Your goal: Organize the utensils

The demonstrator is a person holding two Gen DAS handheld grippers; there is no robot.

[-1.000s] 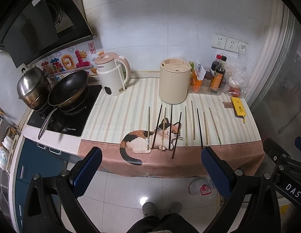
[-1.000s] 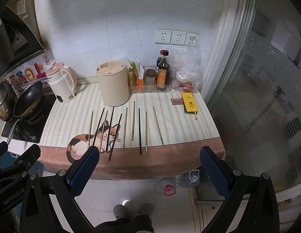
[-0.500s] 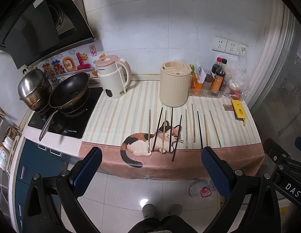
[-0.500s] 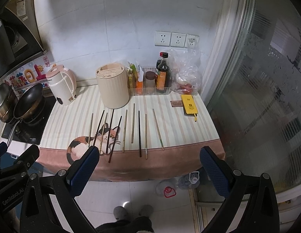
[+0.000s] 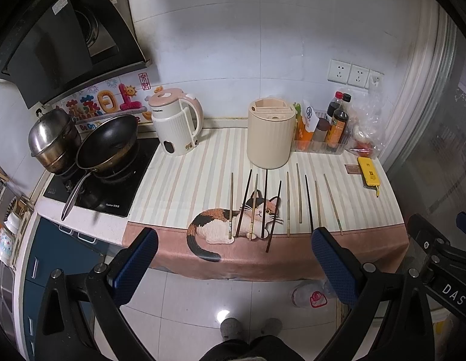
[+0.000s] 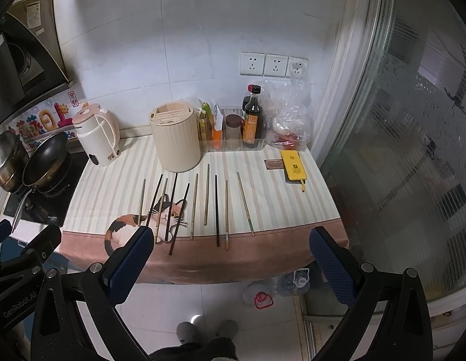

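Several chopsticks (image 5: pixel 287 203), some pale wood and some dark, lie side by side on the striped cat-print cloth (image 5: pixel 184 192); they also show in the right wrist view (image 6: pixel 206 194). A cream cylindrical utensil holder (image 5: pixel 270 134) with a slotted top stands behind them, and it shows in the right wrist view too (image 6: pixel 175 137). My left gripper (image 5: pixel 233 266) is open and empty, held in front of the counter edge above the floor. My right gripper (image 6: pixel 230 266) is open and empty, also in front of the counter edge.
A pink-and-white kettle (image 5: pixel 177 128) stands left of the holder. A wok (image 5: pixel 108 144) and a steel pot (image 5: pixel 52 138) sit on the stove. A tray of sauce bottles (image 5: pixel 323 134), a plastic bag (image 6: pixel 288 120) and a yellow phone (image 5: pixel 368 173) are at the right. A glass door (image 6: pixel 413 150) lies further right.
Both grippers have risen and drawn back slightly, so the counter sits lower in both views. The chopsticks have not moved.
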